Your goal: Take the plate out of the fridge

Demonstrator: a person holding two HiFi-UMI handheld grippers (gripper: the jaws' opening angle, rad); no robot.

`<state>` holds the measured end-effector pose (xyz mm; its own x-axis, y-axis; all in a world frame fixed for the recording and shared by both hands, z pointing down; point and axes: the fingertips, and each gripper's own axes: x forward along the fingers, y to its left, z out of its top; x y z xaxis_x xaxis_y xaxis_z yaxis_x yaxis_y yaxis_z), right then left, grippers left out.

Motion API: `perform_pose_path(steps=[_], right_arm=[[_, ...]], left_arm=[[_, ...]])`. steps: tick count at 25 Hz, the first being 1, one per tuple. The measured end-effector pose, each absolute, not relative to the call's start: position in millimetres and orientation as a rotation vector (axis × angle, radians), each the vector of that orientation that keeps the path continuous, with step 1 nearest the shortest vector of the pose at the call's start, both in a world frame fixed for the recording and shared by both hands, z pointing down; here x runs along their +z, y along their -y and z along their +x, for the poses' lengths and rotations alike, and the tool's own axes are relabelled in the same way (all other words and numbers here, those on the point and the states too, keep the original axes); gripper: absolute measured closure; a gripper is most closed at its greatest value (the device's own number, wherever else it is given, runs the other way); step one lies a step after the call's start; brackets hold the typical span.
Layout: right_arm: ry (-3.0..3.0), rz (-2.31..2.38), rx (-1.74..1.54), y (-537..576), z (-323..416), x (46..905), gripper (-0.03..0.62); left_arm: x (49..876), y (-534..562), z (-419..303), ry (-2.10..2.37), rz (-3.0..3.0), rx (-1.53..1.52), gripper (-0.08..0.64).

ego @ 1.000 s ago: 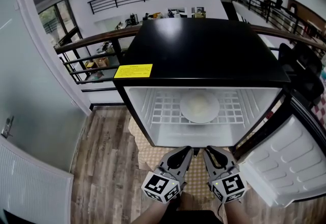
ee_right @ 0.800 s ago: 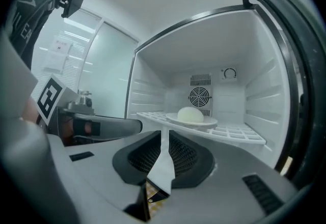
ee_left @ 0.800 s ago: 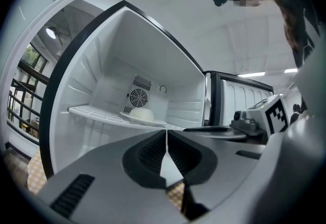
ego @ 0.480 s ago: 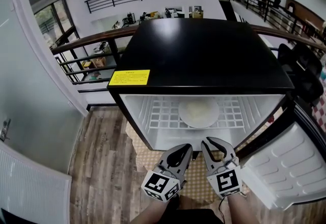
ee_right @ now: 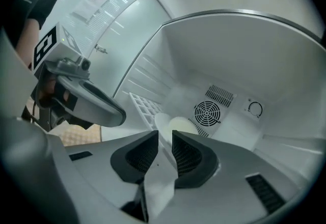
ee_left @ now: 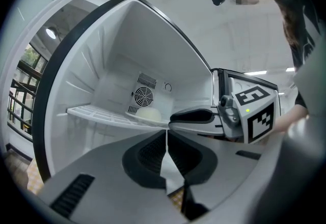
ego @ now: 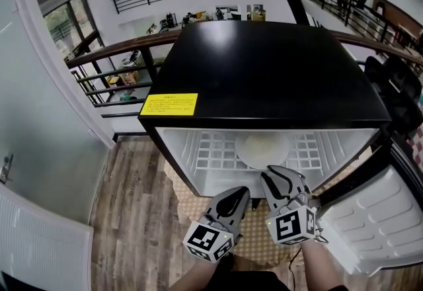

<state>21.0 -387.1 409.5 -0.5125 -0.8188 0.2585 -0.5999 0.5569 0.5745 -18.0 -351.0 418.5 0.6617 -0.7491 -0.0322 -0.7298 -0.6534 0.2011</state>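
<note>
The right claw (ego: pixel 278 172) hides the near rim of the plate (ego: pixel 260 149).

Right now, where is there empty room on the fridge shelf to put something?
The wire shelf is bare left of the plate, up to the fridge's left wall; a narrower strip lies right of it. It's crowded in front of the plate, where the right gripper hovers.

Grey left claw (ego: pixel 236 192) and right claw (ego: pixel 272 175) bear black-and-white marker cubes (ego: pixel 210 242).
</note>
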Motion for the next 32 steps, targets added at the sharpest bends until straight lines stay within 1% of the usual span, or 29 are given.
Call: perform_pose_path(steps=[2, 5, 10, 12, 16, 26, 30, 32], right_arm=[[2.253, 1.092, -0.599, 391, 20, 413, 0.506], [2.221, 1.04, -0.609, 396, 17, 417, 0.494], [2.215, 1.027, -0.632, 395, 17, 416, 0.494], [2.208, 1.021, -0.653, 393, 15, 415, 0.509], [2.201, 1.01, -0.682, 385, 11, 414, 0.518], [2.24, 1.053, -0.666, 365, 14, 411, 0.52], [2.328, 1.102, -0.574, 361, 15, 407, 0.517], [2.375, 1.146, -0.501, 359, 18, 405, 0.5]], left_arm=[[420, 352, -19, 1.214, 2.701, -0.167, 0.543], [420, 351, -19, 1.208, 2.697, -0.17, 0.543], [422, 352, -21, 1.213, 2.697, -0.167, 0.543], [422, 352, -21, 1.214, 2.696, -0.169, 0.543], [420, 352, -20, 1.21, 2.698, -0.18, 0.543], [419, 349, -15, 1.194, 2.704, -0.183, 0.543], [419, 347, -13, 1.184, 2.704, -0.184, 0.543], [419, 347, -12, 1.181, 2.707, -0.185, 0.543]])
